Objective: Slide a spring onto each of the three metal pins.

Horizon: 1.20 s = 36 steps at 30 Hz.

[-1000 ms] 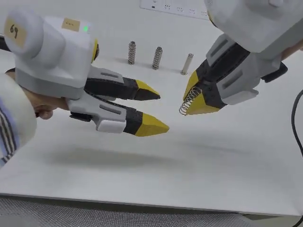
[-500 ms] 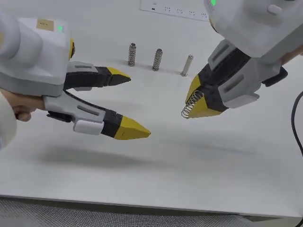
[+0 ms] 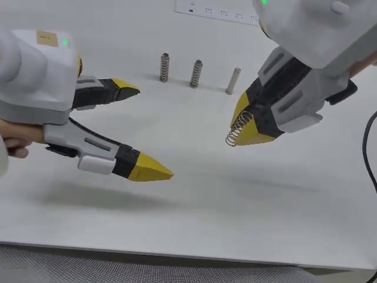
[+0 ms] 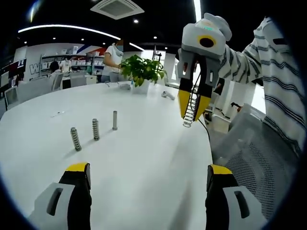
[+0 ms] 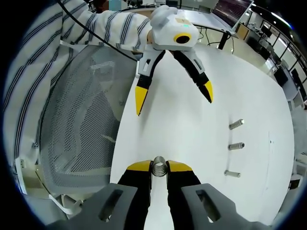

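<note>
**Right gripper** (image 3: 240,132): jaws drawn nearly together on a loose spring (image 3: 237,128). The coil lies along the yellow tips, and its lower end sticks out past them, tilted. It is held in the air above the white bench (image 3: 235,200), clear of the surface. In the right gripper view, the spring's round end shows between the two tips.

**Left gripper** (image 3: 148,131): jaws spread wide, with nothing between them. It is held over the left part of the bench, well apart from the right gripper.

**Bare pin** (image 3: 232,80): upright, toward the bench's far edge, at the right end of a row of three. The loose spring hangs near it on its near side, not touching.

**Middle pin** (image 3: 195,72): upright, with a spring seated over it.

**Left-end pin** (image 3: 164,66): upright, with a spring seated over it.

**Socket strip** (image 3: 215,10): white, lying flat at the bench's far edge, behind the row.

**Black cable** (image 3: 368,154): runs along the bench's right edge.

**Potted plant** (image 4: 141,72): stands on the bench, seen in the left gripper view beyond the pins.

**Mesh chair** (image 5: 81,139): stands beside the bench's edge, seen in the right gripper view.
</note>
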Tool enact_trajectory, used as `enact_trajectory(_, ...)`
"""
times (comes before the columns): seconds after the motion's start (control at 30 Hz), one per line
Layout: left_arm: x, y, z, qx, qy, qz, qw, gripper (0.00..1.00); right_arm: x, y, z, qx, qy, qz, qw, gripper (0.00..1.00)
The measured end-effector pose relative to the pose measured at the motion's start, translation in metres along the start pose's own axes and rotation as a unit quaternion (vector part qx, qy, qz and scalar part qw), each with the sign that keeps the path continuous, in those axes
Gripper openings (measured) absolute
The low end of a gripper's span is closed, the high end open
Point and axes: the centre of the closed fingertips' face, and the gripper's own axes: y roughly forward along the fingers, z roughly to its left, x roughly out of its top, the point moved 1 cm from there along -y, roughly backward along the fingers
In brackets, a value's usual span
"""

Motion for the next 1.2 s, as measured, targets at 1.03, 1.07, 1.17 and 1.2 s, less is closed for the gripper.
enact_trajectory(1.03, -0.015, 0.002, -0.001, 0.009, -0.024, 0.020, 0.9995, 0.98, -0.018, -0.018, -0.045, -0.034, 0.017, 0.020, 0.9991, 0.09)
enact_trajectory(1.07, -0.015, 0.002, -0.001, 0.009, -0.024, 0.021, 0.9994, 0.98, -0.018, -0.018, -0.048, -0.036, 0.018, 0.020, 0.9990, 0.09)
enact_trajectory(1.17, -0.016, 0.002, 0.000, 0.010, -0.026, 0.023, 0.9993, 0.98, -0.021, -0.019, -0.056, -0.039, 0.020, 0.022, 0.9988, 0.08)
enact_trajectory(1.2, -0.016, 0.002, 0.000, 0.010, -0.026, 0.023, 0.9993, 0.98, -0.023, -0.019, -0.059, -0.042, 0.022, 0.024, 0.9986, 0.08)
